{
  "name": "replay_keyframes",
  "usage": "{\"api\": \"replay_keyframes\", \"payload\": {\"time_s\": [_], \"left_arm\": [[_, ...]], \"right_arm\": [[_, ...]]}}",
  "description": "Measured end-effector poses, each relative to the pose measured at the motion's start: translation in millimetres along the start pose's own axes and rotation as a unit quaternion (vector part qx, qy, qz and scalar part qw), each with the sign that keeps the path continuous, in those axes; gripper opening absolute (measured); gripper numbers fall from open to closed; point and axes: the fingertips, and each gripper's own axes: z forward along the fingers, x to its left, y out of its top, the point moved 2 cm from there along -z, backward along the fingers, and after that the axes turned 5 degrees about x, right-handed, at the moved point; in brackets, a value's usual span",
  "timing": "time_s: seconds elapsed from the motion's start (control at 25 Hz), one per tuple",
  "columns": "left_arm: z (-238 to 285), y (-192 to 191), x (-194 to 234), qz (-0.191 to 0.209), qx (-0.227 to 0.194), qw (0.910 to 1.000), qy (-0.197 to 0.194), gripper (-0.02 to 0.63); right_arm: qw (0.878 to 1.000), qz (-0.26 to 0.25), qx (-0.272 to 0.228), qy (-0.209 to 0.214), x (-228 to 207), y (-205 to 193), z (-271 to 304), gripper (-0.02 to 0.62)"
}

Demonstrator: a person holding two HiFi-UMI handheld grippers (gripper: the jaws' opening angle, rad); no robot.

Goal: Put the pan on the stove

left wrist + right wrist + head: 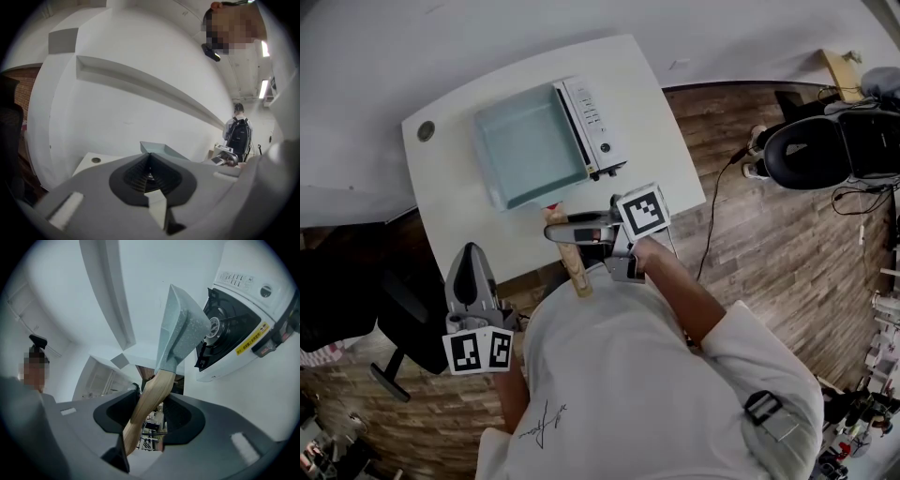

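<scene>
A pale blue square pan [530, 145] with a wooden handle [574, 267] hangs over the white portable stove [595, 127] on the white table [450, 187]. My right gripper [570, 234] is shut on the handle, which runs between its jaws in the right gripper view [150, 413]. There the pan [180, 329] tilts away from the stove [239, 329], and the black burner shows beside its underside. My left gripper [472, 253] stays off the table's near left edge, shut on nothing. Its pads [143, 173] meet, and the pan's far corner shows beyond them.
A black office chair [825, 145] stands on the wood floor to the right, with cables near it. Another dark chair [403, 328] is at the left by my left gripper. The table has a round grommet [426, 131] at its far left corner. A person with a backpack [238, 136] stands far off.
</scene>
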Motion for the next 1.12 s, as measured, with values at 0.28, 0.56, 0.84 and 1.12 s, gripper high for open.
{"api": "replay_keyframes", "payload": {"time_s": [0.28,0.56,0.84,1.12], "left_arm": [[9,2,-1,0.002,0.009,1.0,-0.001,0.003],[17,-1,-2,0.0,0.021,0.9998,-0.003,0.003],[25,-1,-3,0.024,0.031,0.9992,0.001,0.003],[28,-5,3,0.02,0.042,0.9989,0.008,0.003]], "right_arm": [[1.0,0.004,0.0,0.007,-12,7,0,0.176],[1.0,0.014,0.002,-0.001,-31,16,0,0.176],[1.0,0.022,0.004,-0.011,-53,24,1,0.176],[1.0,0.028,0.009,-0.011,-68,31,5,0.176]]}}
